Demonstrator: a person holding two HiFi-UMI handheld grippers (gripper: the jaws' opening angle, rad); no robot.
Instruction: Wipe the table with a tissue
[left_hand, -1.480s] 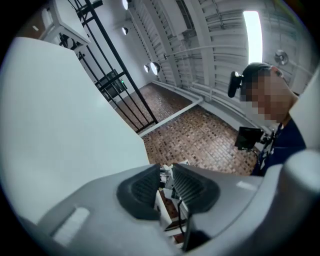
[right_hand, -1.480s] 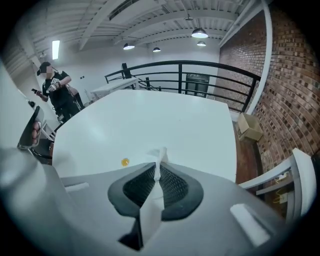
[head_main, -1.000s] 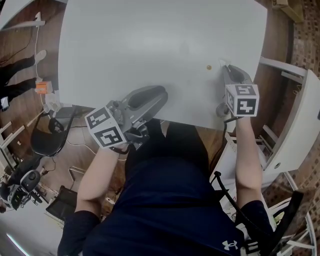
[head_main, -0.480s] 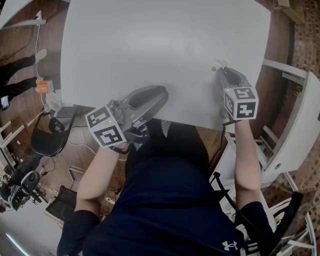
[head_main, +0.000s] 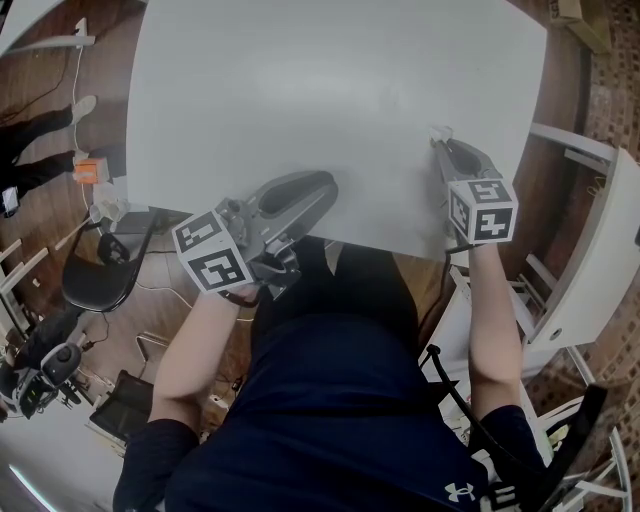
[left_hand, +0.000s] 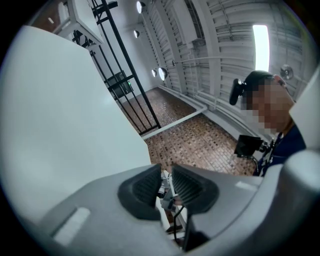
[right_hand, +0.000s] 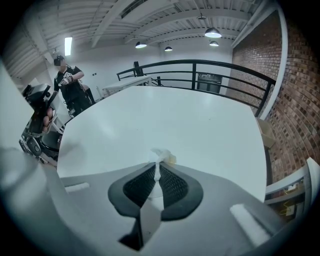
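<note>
A big white table fills the head view. A small crumpled white tissue is pinched between the pads of my right gripper, which is shut on it and tilts down onto the table near its right front corner. A tiny yellowish spot lies on the table right beside the tissue tip. My left gripper lies level at the table's near edge. Its jaws have just been closing; a narrow gap remains and nothing is between them.
A white cabinet stands close to the table's right side. A black chair and cables sit on the floor at the left. A person stands beyond the table's far left. A black railing runs behind the table.
My right gripper slid a little to the left with the tissue, up to the yellowish spot, which the head view no longer shows. The left gripper stayed in place.
</note>
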